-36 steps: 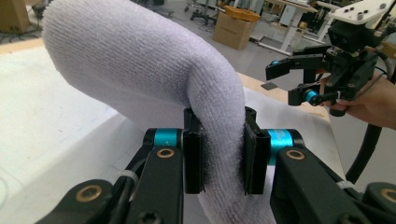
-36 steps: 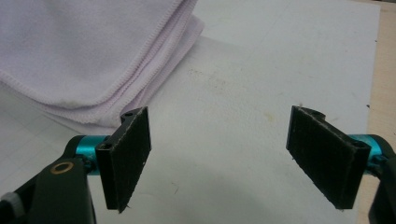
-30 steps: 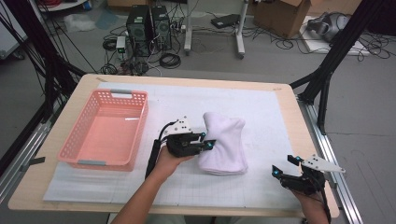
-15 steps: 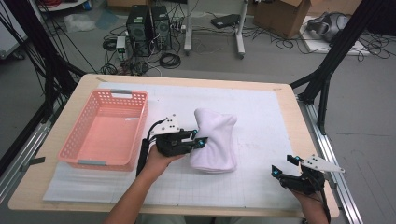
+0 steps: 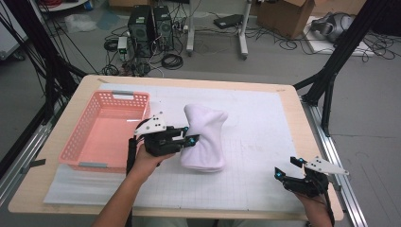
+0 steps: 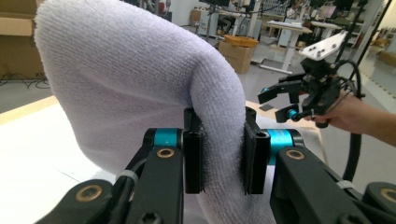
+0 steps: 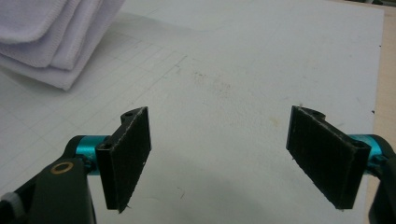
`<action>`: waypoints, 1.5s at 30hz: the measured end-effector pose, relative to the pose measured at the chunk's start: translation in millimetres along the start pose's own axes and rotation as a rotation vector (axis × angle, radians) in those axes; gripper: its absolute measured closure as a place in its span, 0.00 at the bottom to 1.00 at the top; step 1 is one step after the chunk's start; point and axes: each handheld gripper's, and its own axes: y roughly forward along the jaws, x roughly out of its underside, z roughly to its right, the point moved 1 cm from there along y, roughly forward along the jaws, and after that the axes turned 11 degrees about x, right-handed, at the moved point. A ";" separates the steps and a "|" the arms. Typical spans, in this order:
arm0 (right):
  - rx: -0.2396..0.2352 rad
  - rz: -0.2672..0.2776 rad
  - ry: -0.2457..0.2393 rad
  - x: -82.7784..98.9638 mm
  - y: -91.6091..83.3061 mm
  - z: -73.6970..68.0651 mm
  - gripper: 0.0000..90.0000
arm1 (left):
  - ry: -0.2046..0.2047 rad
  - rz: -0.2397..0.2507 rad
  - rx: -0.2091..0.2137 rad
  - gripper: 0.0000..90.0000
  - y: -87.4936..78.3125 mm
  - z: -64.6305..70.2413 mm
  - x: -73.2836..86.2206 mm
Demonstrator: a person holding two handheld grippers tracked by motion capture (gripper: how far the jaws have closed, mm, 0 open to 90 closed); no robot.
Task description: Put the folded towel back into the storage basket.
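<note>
Taking the pink basket [image 5: 105,135] as the landmark, the folded white towel [image 5: 204,137] sits just to its right on the white gridded mat [image 5: 265,142] that covers the tabletop [image 5: 61,118], with its near end resting on the mat and its far end lifted and bowed upward. The left gripper [image 5: 188,138] lies between the basket and the towel, its jaws clamped on the towel's left edge; in the left gripper view the thick terry fold [image 6: 219,135] is pinched tightly between the two black pads [image 6: 193,154], and the cloth arches up and away above them. The right gripper [image 5: 288,168] is well apart from the basket, near the tabletop's front right corner, and its jaws stand wide apart with nothing between them; in the right gripper view only bare mat lies beyond its pads [image 7: 130,154], with the towel's stacked layers [image 7: 60,42] off at the upper left. The step in hand looks like carrying the gripped towel toward the basket, with the lift only partly made, since much of the towel rests on the mat. The next move probably calls for raising the towel clear of the basket's right wall, swinging it over the opening, and keeping the grip firm so that the folds do not slip loose. The free end may sag or unfold on the way, so the right gripper could come in to support it.
</note>
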 end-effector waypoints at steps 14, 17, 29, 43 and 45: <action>0.005 0.002 0.002 -0.7 -1.2 0.9 0.23 | 0.014 0.036 -0.040 0.83 -52.4 -3.8 -18.6; 0.008 0.004 0.000 -0.5 -1.1 1.9 0.23 | 0.017 0.044 -0.043 0.83 -59.0 -4.0 -20.7; 0.005 0.004 -0.001 -1.0 -1.1 1.0 0.23 | 0.029 0.075 -0.088 0.83 -96.8 -4.8 -31.5; 0.006 0.002 -0.007 -1.5 -0.1 0.4 0.23 | 0.043 0.090 -0.143 0.83 -137.3 -5.2 -44.2; 0.007 0.000 -0.008 -1.7 -0.2 0.4 0.23 | 0.039 0.098 -0.155 0.83 -147.9 -7.1 -45.7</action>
